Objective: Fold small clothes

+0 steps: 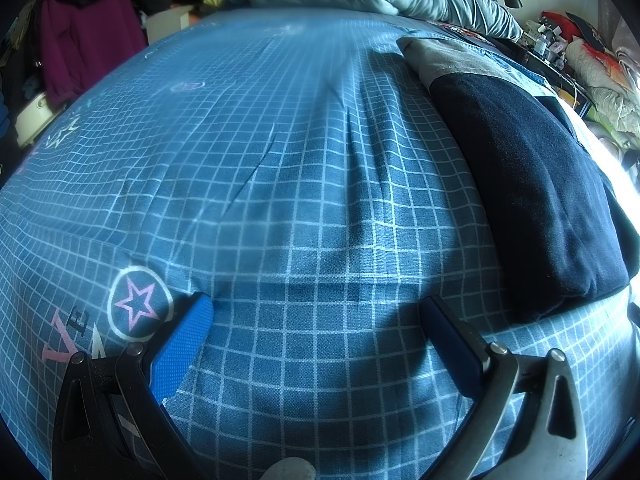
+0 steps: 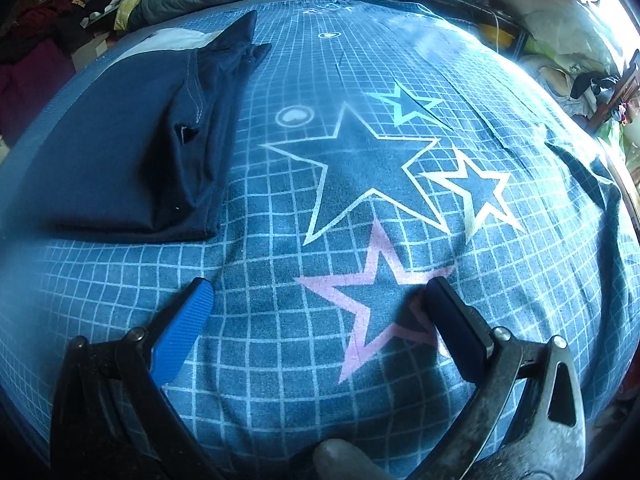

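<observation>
While both hover spread and empty | left gripper [image 1: 316, 312], right gripper [image 2: 318, 304] over bed sheet [image 1: 260, 152] | folded navy garment [image 1: 532, 188] right of frame, laid flat, apparently finished, so nothing needs holding

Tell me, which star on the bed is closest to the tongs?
The pink star. It lies right between the right tongs, while the big white, yellow and teal stars sit farther up the sheet.
</observation>
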`<state>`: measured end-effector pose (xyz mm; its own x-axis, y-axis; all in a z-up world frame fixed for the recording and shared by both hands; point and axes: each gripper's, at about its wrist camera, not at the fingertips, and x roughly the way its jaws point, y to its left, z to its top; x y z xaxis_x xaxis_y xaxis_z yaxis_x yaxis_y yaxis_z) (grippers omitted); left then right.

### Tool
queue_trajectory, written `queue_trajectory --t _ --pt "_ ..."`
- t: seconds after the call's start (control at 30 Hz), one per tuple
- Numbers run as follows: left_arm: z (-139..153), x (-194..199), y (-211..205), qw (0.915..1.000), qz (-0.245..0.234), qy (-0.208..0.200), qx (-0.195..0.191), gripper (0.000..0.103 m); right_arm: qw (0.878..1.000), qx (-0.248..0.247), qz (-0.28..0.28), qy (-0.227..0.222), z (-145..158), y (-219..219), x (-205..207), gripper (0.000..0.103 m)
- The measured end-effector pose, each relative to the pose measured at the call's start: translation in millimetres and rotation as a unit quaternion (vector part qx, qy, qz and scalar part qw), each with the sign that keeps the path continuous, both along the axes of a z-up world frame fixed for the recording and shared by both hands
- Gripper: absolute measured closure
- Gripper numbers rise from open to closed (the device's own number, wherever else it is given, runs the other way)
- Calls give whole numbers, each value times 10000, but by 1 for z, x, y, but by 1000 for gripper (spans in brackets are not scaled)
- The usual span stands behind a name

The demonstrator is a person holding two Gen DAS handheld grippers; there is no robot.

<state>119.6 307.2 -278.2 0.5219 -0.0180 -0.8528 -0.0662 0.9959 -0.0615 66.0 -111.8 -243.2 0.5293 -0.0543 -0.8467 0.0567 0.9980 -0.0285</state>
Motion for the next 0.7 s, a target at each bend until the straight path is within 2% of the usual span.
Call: queue_trajectory --t 0.4,0.53,0.7 --pt "0 0 0 10000 -2 42 -15 0 9998 170 29 24 1 -6 1 0" --pt "1 5 0 9998 16 174 39 0 9999 89 104 27 0 -4 3 0" --pt "0 7 1 9999 16 134 21 0 9999 84 138 -22 0 -4 3 0"
